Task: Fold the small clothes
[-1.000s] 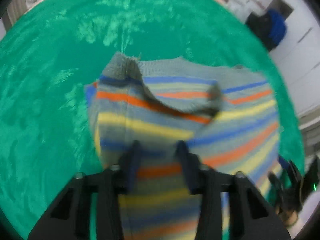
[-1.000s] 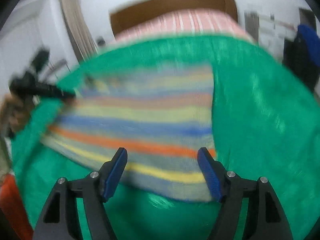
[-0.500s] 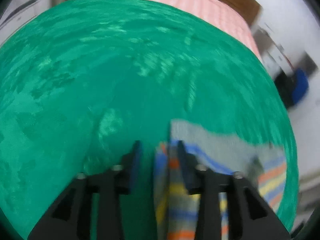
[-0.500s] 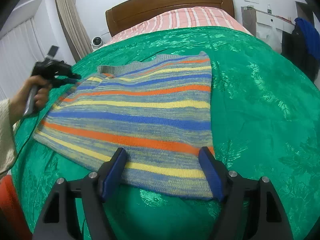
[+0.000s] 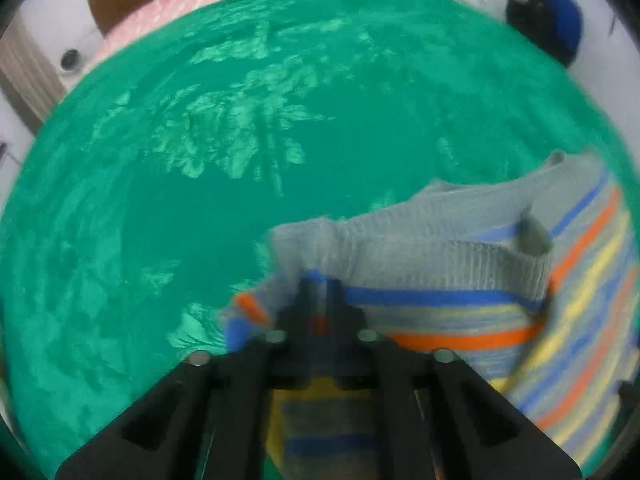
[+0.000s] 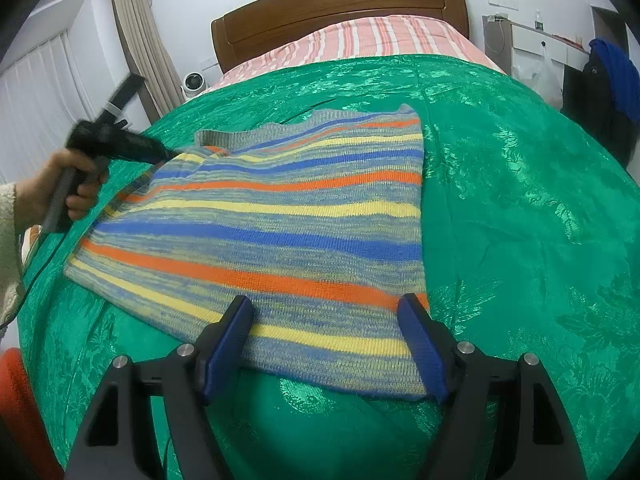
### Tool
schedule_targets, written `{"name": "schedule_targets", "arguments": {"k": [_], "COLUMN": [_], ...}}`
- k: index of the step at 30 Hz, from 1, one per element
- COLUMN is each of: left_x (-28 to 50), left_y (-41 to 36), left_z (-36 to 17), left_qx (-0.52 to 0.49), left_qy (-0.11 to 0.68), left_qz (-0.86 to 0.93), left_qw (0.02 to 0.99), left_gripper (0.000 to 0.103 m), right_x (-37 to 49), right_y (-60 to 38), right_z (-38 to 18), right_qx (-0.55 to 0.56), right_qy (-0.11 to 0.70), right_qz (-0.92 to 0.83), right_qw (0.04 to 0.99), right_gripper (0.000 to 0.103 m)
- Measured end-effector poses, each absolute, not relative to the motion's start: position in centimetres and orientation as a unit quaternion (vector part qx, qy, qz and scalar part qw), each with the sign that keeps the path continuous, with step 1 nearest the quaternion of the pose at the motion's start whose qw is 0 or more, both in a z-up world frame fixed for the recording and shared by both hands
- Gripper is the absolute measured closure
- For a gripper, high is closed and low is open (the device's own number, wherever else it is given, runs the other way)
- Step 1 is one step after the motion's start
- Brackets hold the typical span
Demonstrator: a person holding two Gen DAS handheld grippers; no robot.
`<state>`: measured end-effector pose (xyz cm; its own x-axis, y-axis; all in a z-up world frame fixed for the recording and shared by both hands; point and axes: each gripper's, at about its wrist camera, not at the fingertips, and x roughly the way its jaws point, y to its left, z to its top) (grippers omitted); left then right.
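Note:
A striped knit sweater (image 6: 280, 220) in grey, blue, orange and yellow lies flat on the green bedspread (image 6: 520, 200). In the left wrist view, my left gripper (image 5: 318, 288) is shut on the sweater (image 5: 440, 280) at a corner beside the grey neckband, and the knit bunches around the fingers. The right wrist view shows this left gripper (image 6: 176, 155) at the garment's far left, held by a person's hand (image 6: 76, 184). My right gripper (image 6: 326, 312) hangs open just above the near hem, nothing between its blue pads.
The bedspread (image 5: 200, 160) covers the bed to a pink striped sheet (image 6: 380, 36) and a wooden headboard (image 6: 340, 4). A small white device (image 6: 194, 82) and curtain (image 6: 136, 40) stand at the left. Dark and blue clothing (image 6: 612, 76) hangs at the right. Something red (image 6: 16, 400) sits bottom left.
My left gripper moved from over the sweater to its edge near the neckband and closed on that corner. The right gripper stayed in place, open over the hem.

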<state>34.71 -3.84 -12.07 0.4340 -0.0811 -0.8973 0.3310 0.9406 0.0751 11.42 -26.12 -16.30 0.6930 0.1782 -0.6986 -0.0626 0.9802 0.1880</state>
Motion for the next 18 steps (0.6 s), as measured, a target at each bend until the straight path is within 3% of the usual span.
{"name": "schedule_targets", "arguments": {"k": [4,9,12,14,18], "left_x": [35.6,35.6,34.9,33.9,28.0], "left_y": [2.4,5.6,5.5,5.7,5.2], "left_z": [-10.2,-11.2,-10.5,-9.9,-8.0], "left_qx": [-0.029,-0.081,-0.078,-0.089,-0.079], "left_qy": [0.485,0.5,0.501,0.499,0.479], "left_qz": [-0.064,-0.063,-0.068,-0.078,-0.125], "left_qw": [0.872,0.86,0.859,0.859,0.865], "left_gripper": [0.103,0.102,0.083,0.051,0.043], "right_x": [11.4,11.4,11.4,11.4,11.4], "right_y": [-26.1,-26.1,-26.1,-26.1,-26.1], "right_z": [-16.3,-16.3,-16.3,-16.3,-16.3], "right_qx": [0.075,0.076,0.076,0.076,0.076], "right_qy": [0.386,0.386,0.386,0.386,0.386], "right_qz": [0.066,0.067,0.067,0.066,0.067], "right_qw": [0.917,0.917,0.917,0.917,0.917], "right_gripper": [0.028,0.028,0.028,0.028,0.028]}}
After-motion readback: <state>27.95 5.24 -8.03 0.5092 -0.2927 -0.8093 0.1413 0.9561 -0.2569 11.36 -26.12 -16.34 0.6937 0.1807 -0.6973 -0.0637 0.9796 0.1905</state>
